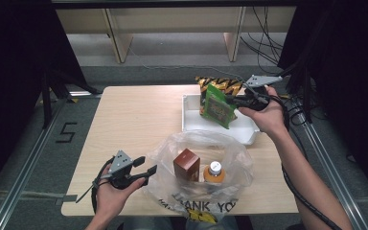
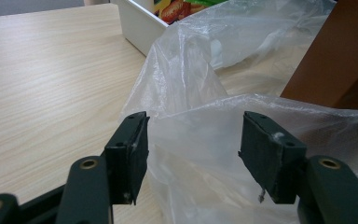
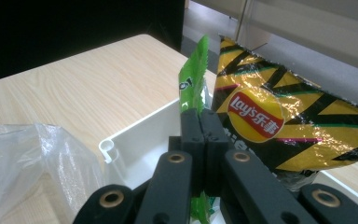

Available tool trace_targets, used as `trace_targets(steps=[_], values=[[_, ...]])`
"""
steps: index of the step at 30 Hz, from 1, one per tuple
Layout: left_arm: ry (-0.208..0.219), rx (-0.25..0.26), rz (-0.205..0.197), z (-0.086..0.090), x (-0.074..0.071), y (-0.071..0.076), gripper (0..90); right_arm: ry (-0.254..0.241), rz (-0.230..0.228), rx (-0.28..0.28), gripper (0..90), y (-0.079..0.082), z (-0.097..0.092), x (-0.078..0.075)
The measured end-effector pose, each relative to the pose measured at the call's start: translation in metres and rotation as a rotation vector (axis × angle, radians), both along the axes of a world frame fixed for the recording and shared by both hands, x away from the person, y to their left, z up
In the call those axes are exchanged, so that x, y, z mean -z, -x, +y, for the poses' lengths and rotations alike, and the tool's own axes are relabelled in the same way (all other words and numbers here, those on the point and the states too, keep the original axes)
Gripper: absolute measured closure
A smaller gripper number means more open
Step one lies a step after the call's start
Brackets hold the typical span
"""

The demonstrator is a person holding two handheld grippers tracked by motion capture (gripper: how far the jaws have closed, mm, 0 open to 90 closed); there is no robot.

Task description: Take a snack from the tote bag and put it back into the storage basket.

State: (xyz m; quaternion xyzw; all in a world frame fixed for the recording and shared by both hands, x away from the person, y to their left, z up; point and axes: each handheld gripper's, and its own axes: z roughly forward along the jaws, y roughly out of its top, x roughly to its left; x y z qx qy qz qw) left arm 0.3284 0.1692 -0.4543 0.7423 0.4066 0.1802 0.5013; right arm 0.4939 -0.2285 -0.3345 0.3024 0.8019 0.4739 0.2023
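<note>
My right gripper (image 1: pixel 234 99) is shut on the edge of a green snack packet (image 1: pixel 217 107), which it holds over the white tray (image 1: pixel 189 120). The right gripper view shows that green snack packet (image 3: pixel 191 86) clamped edge-on between the closed jaws of the right gripper (image 3: pixel 200 119). Behind it a yellow and black Lay's chip bag (image 3: pixel 279 126) leans in the tray (image 3: pixel 135 140). My left gripper (image 1: pixel 146 165) stands open at the left side of the clear plastic bag (image 1: pixel 196 148). Its pads (image 2: pixel 130 154) flank the bag's rim (image 2: pixel 200 140) without pressing it.
Inside the bag stand a brown box (image 1: pixel 187 164) and a bottle with a white cap (image 1: pixel 214 171). The wooden table (image 1: pixel 129 115) has free room at its left and far-left parts. Cables (image 1: pixel 292 108) trail off the right edge.
</note>
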Motion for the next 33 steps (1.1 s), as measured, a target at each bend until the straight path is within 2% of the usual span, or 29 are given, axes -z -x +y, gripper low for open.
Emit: trace_targets(steps=[2,4,6,11,14,15,16,19,20,23,24,25,26,29,31,32,33], values=[[0.002,0.002,0.003,0.000,0.000,0.000,41.2,0.021,0.007,-0.003,90.0,-0.002,-0.001,0.002],[0.004,0.004,0.004,0.000,0.001,-0.001,41.2,0.021,0.016,0.000,90.0,-0.004,0.000,0.004],[0.000,0.000,0.002,0.000,0.000,0.000,41.2,0.025,0.001,0.004,90.0,-0.006,0.000,0.006],[-0.002,0.005,0.002,0.000,0.000,0.000,41.2,0.033,0.026,0.007,90.0,-0.008,0.001,0.009],[0.002,-0.001,0.004,-0.001,0.000,0.001,41.2,0.039,0.007,0.012,90.0,-0.011,0.001,0.012],[0.003,-0.002,0.003,0.000,0.000,0.000,41.2,0.027,0.022,0.020,90.0,-0.011,0.002,0.013],[0.001,-0.001,0.001,0.000,0.000,0.000,41.2,0.047,0.010,0.010,90.0,-0.013,0.001,0.013],[0.002,-0.001,0.003,0.000,0.000,0.000,41.2,0.047,0.024,0.020,90.0,-0.014,0.002,0.017],[0.001,0.000,0.003,0.000,0.000,0.000,41.2,0.054,0.000,0.014,90.0,-0.016,0.001,0.017],[-0.004,0.001,0.003,0.000,0.000,0.000,41.2,0.046,0.013,0.023,90.0,-0.018,0.002,0.020],[-0.005,0.002,0.003,0.000,0.000,0.000,41.2,0.061,0.026,0.019,90.0,-0.017,0.001,0.019],[-0.005,0.002,0.003,0.000,0.000,0.000,41.2,0.046,0.012,0.023,90.0,-0.019,0.002,0.021],[-0.006,0.003,0.003,0.000,0.000,0.000,41.2,0.058,0.041,0.019,90.0,-0.018,0.002,0.020],[-0.004,0.001,0.003,0.000,0.000,0.001,41.2,0.079,0.026,0.006,90.0,-0.021,0.001,0.022],[-0.002,-0.001,0.002,0.000,0.000,0.001,41.2,0.049,0.044,0.033,90.0,-0.020,0.004,0.023],[0.001,-0.002,0.005,0.000,0.000,0.001,41.2,0.068,0.052,0.019,90.0,-0.021,0.002,0.022],[0.006,-0.006,0.008,0.000,0.000,0.001,41.2,0.069,0.033,0.015,90.0,-0.023,0.002,0.023]])
